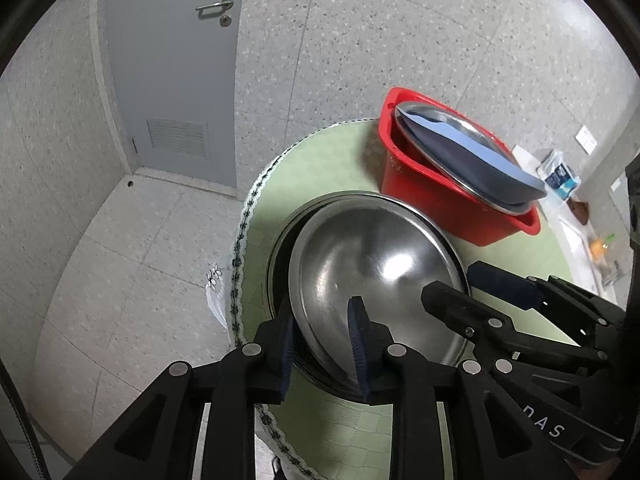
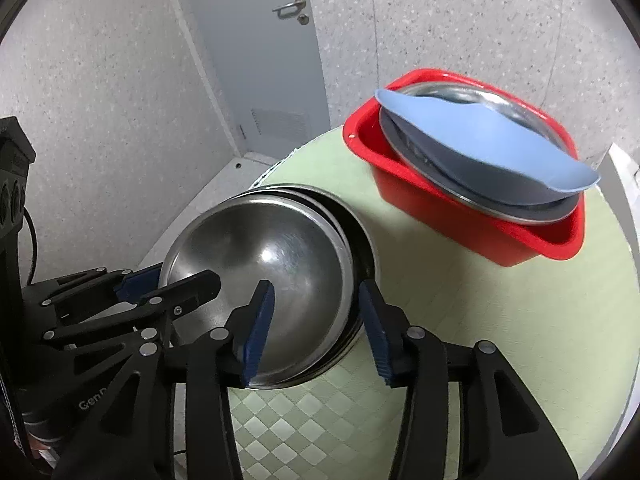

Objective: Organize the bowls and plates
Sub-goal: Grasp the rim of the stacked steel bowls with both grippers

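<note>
My steel bowl (image 2: pixel 260 276) sits nested on the stack on the bench (image 2: pixel 500 340). Both my left tool (image 1: pixel 322 336) and right tool (image 2: pixel 316 320) straddle its rim, pads apart, gripping nothing. The red tub (image 2: pixel 480 236) still holds plates, so I judge sorting unfinished.
</note>
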`<state>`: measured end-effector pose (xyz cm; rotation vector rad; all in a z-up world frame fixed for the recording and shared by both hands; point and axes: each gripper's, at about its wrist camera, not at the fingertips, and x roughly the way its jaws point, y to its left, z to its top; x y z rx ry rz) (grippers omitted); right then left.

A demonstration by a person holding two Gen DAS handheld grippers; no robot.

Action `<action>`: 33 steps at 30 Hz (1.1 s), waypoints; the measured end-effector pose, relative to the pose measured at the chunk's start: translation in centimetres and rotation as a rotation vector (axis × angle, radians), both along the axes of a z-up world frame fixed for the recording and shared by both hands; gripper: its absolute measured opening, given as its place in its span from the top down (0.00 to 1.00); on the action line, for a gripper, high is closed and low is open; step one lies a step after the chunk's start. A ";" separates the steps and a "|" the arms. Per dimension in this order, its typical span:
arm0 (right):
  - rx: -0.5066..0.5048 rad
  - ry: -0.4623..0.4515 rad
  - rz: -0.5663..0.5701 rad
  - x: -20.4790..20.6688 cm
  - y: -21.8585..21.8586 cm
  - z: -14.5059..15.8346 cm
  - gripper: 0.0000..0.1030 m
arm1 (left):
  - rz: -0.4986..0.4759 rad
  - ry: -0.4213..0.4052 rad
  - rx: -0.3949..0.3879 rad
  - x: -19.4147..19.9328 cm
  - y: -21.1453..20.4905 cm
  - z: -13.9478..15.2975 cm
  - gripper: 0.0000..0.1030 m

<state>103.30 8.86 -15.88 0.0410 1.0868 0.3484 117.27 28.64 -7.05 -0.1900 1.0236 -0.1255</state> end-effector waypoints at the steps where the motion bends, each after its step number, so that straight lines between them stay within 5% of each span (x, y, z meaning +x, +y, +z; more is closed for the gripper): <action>1: 0.005 0.000 -0.003 -0.3 -0.2 0.0 0.50 | -0.001 -0.004 -0.004 -0.1 -0.1 0.2 0.75; 4: 0.009 -0.008 -0.020 -0.4 -0.7 0.2 0.48 | 0.000 -0.023 -0.009 -0.7 -0.1 0.8 0.70; 8: 0.009 -0.020 -0.054 -0.6 -1.6 0.5 0.46 | 0.041 -0.077 0.030 -1.7 0.3 1.8 0.26; 9: 0.021 -0.020 -0.060 -0.6 -1.9 0.5 0.46 | 0.048 -0.084 0.019 -1.8 0.4 1.9 0.24; 11: 0.042 -0.019 -0.070 -0.8 -2.3 0.5 0.39 | 0.062 -0.088 0.013 -2.0 0.7 2.0 0.23; 23: 0.064 -0.040 -0.113 -1.4 -3.4 0.5 0.33 | 0.170 -0.043 -0.001 -2.0 2.4 0.0 0.15; 33: 0.141 0.089 -0.136 -0.2 -3.5 -3.3 0.32 | 0.173 0.016 -0.025 -0.3 2.1 -2.4 0.15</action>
